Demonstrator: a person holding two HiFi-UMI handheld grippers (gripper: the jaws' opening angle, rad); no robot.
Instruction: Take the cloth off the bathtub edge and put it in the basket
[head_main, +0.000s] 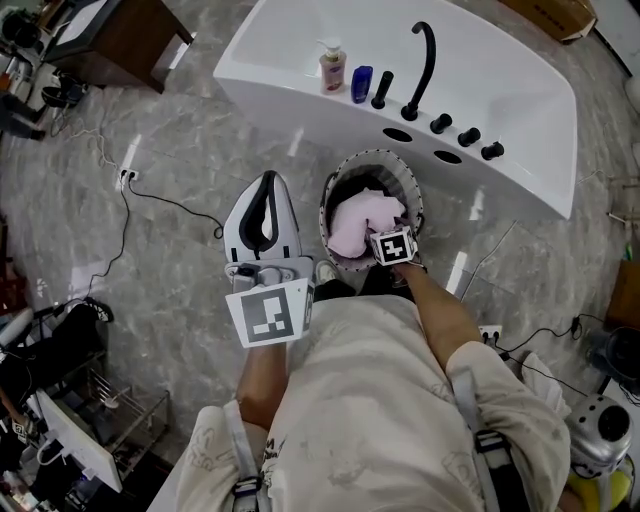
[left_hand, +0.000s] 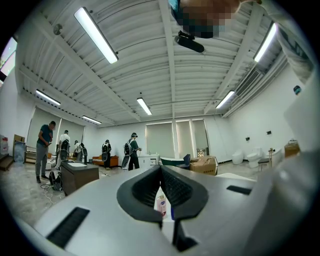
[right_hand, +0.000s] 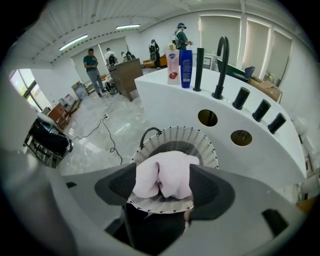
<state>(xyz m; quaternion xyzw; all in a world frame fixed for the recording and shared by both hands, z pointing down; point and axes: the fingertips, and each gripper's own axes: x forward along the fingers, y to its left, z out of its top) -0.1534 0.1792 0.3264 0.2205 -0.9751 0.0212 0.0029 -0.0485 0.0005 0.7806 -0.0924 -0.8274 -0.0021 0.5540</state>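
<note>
The pink cloth (head_main: 362, 222) lay bunched inside the basket (head_main: 375, 156), on the floor just near the bathtub (head_main: 500, 90). The right tool (right_hand: 164, 180) stood over it with jaws spread wide, the cloth between them but not visibly pinched. The left tool (left_hand: 161, 175), nearly closed, held nothing.

The soft folds sat high and close to the ribbed pads, so a lift might snag them and drag the cloth over the near rim. The light-looking basket could also tip if nudged.

The basket was round, with a pale woven wall and a dark lining. The tub was glossy, curved white.
</note>
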